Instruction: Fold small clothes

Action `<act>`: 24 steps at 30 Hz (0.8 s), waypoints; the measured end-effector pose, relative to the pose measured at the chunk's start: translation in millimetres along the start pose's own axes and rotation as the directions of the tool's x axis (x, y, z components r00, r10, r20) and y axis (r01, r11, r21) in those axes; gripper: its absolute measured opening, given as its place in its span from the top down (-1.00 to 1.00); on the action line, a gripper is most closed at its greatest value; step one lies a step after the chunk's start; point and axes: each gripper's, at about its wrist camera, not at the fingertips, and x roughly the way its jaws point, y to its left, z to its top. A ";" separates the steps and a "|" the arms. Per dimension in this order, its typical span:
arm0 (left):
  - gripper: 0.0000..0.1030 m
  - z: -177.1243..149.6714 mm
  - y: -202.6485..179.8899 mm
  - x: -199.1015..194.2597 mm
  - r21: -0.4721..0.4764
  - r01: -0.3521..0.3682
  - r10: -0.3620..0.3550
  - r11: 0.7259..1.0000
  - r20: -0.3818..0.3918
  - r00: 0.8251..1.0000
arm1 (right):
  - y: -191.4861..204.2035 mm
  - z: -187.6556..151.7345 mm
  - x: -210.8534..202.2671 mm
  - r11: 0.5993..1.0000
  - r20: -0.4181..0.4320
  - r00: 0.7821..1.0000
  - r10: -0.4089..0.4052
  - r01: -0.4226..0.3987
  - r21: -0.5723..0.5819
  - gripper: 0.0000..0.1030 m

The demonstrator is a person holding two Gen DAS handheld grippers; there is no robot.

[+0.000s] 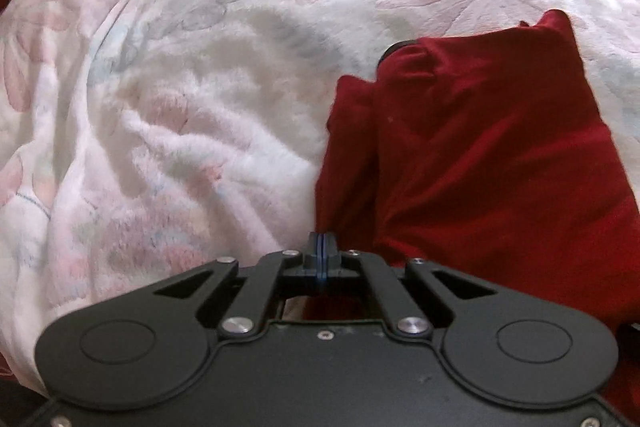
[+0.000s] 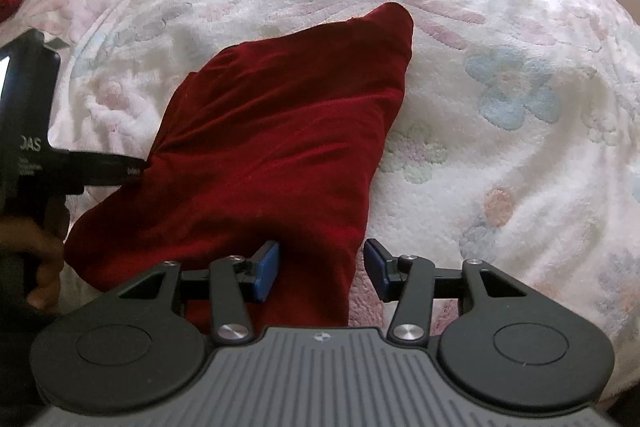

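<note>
On floral blanket (image 2: 500, 75), dark red garment (image 2: 280, 147), folded, creased, velvety

We can read only one scrap of lettering: "JAS" in pale capitals on the black body of the left gripper (image 2: 132, 167) at the left edge of the right wrist view. Smaller lines beneath it, and a tiny mark on its finger, are too blurred.

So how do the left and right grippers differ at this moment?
The left gripper has its jaws pressed together at the red garment's edge; whether it pinches cloth is unclear. The right gripper is open, its blue pads straddling the garment's near end. Both sit low over the flowered blanket.
</note>
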 end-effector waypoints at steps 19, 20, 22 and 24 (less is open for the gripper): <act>0.17 18.2 -8.4 -13.6 0.017 -0.008 0.007 1.000 0.031 1.000 | 10.9 40.5 42.0 0.938 0.141 0.941 -0.306 0.324 -0.126 -0.27; 0.17 21.8 -12.1 -8.4 0.030 -0.019 0.018 0.999 0.029 0.999 | 10.4 42.3 42.1 0.939 0.143 0.942 -0.305 0.323 -0.123 -0.27; 0.16 28.0 -16.0 4.7 0.042 -0.021 0.021 0.999 0.003 1.000 | 10.3 45.7 42.7 0.940 0.143 0.943 -0.301 0.318 -0.121 -0.27; 0.16 31.8 -19.2 15.2 0.056 -0.034 0.036 0.998 -0.029 0.999 | 9.9 48.5 42.7 0.943 0.138 0.945 -0.295 0.311 -0.117 -0.27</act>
